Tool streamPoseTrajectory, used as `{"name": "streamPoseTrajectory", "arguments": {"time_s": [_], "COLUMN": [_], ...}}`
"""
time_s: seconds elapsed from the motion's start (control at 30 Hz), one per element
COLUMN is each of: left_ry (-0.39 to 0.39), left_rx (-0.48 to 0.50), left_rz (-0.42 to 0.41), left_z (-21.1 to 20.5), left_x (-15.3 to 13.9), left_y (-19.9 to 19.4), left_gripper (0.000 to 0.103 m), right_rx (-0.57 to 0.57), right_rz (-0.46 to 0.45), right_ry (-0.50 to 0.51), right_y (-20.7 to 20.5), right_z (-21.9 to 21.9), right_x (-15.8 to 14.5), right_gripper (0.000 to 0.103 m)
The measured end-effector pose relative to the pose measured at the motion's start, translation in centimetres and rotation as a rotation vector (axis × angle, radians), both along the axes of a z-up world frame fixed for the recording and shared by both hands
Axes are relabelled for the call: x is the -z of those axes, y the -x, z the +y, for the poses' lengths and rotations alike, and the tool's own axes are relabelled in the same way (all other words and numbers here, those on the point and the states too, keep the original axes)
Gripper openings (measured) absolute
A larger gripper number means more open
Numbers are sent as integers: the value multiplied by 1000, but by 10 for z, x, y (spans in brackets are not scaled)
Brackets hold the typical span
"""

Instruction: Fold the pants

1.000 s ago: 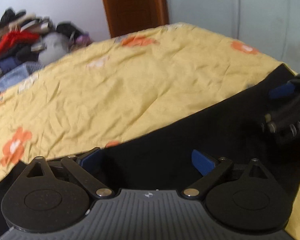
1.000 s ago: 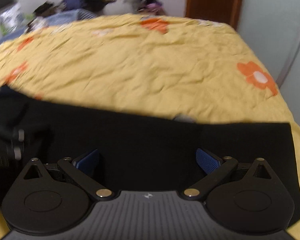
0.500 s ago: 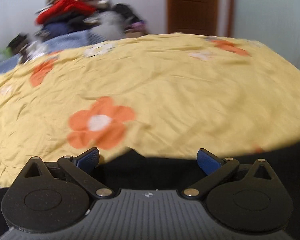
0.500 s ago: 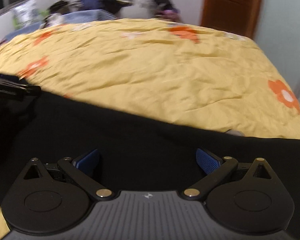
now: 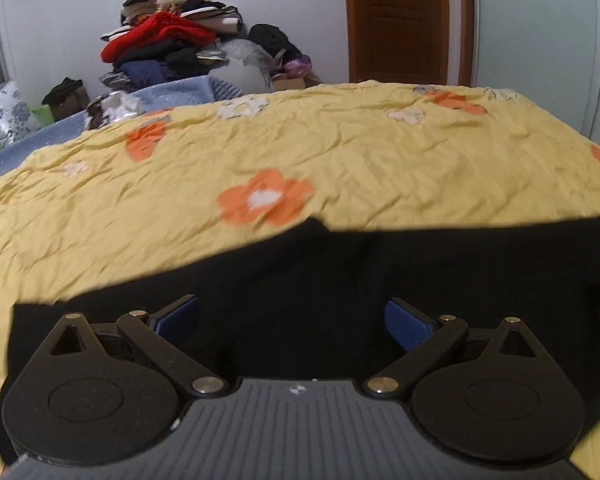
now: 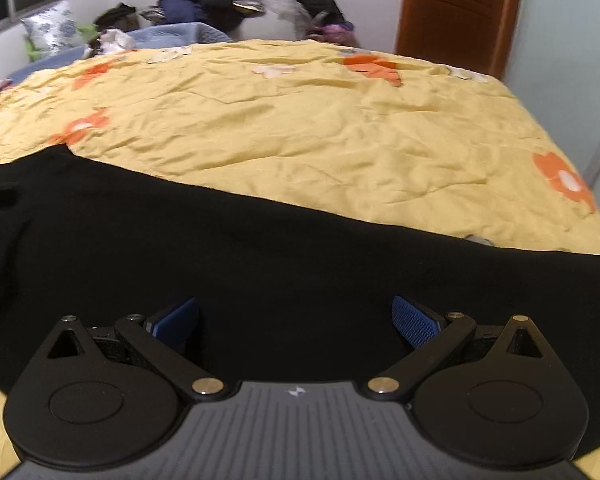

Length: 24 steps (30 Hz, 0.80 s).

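Note:
Black pants (image 5: 340, 272) lie flat across the near side of a bed with a yellow floral sheet (image 5: 340, 152). In the right wrist view the pants (image 6: 260, 248) stretch from the left edge to the right edge. My left gripper (image 5: 292, 322) is open and empty, its blue pads (image 5: 406, 326) wide apart just above the black cloth. My right gripper (image 6: 296, 320) is open and empty as well, hovering over the pants, blue pads (image 6: 414, 320) apart.
A heap of clothes (image 5: 172, 44) is piled against the far wall beyond the bed. A brown door (image 5: 396, 20) stands at the back right. A blue blanket (image 5: 188, 90) lies at the bed's far left. The yellow sheet (image 6: 320, 128) stretches beyond the pants.
The left gripper swung left then pulled back, so the pants' left end now fills its lower view. The right view shifted slightly left. Both grippers stayed open.

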State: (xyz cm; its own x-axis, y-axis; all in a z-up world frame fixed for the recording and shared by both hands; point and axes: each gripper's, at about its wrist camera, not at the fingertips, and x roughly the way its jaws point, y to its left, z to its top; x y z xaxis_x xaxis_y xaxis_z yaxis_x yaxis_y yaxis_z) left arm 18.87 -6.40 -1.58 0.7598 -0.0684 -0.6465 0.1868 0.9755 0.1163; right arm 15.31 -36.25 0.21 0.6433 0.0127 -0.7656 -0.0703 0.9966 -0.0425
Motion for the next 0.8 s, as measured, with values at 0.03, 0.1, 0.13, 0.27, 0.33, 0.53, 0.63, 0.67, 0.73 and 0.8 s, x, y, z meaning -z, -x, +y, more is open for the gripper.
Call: {"name": "streamPoseTrajectory", "arguments": {"time_s": [0.03, 0.1, 0.13, 0.27, 0.33, 0.53, 0.63, 0.67, 0.73, 0.8], "left_ry": [-2, -11, -11, 48, 73, 82, 41, 17, -40, -62], "left_rx": [-21, -88, -134, -246, -261, -83, 5, 30, 76, 94], "left_rz": [-1, 12, 28, 119, 109, 56, -4, -47, -105, -113], "left_z": [12, 38, 54, 105, 109, 50, 5, -8, -34, -52], "left_x": [1, 4, 6, 15, 7, -3, -3, -2, 1, 9], "left_y": [8, 19, 23, 30, 36, 36, 42, 47, 54, 57], "left_gripper": [102, 102, 102, 102, 102, 102, 102, 102, 103, 103], "right_rx": [3, 16, 18, 19, 52, 156, 289, 335, 428, 489], "right_rz": [-5, -43, -73, -107, -79, -172, -135, -130, -162, -214], "right_ry": [12, 10, 0, -16, -17, 0, -71, -139, -329, -522], "right_y": [1, 6, 11, 20, 28, 95, 122, 130, 147, 158], "right_z": [2, 4, 3, -2, -1, -17, -55, -72, -107, -138], "right_x": [0, 4, 7, 8, 0, -15, -12, -11, -10, -9], "right_gripper": [103, 103, 103, 103, 103, 103, 103, 103, 103, 103]}}
